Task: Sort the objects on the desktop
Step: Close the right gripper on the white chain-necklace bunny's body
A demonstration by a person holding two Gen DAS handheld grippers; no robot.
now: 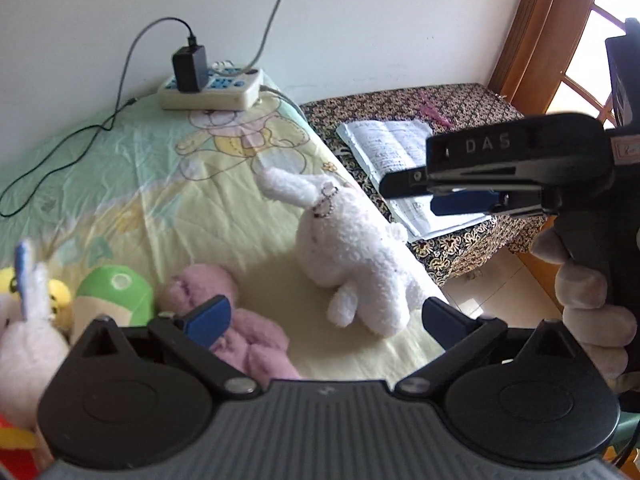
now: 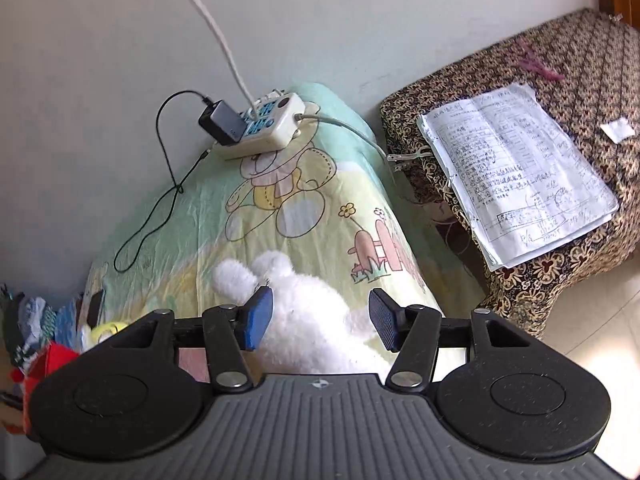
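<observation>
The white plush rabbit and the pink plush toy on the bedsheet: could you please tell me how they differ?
The white plush rabbit is white with a beaded ring on its head; the pink plush toy is pale pink, with no such ring visible. The rabbit looks larger and lies in full view, while the pink toy is partly hidden behind the left gripper. Both are fluffy and lie on the cartoon bedsheet.

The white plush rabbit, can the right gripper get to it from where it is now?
Probably yes. The right gripper is open with the white plush rabbit showing just beyond its fingers, and nothing sits between them. The left gripper is nearby but off to one side.
</observation>
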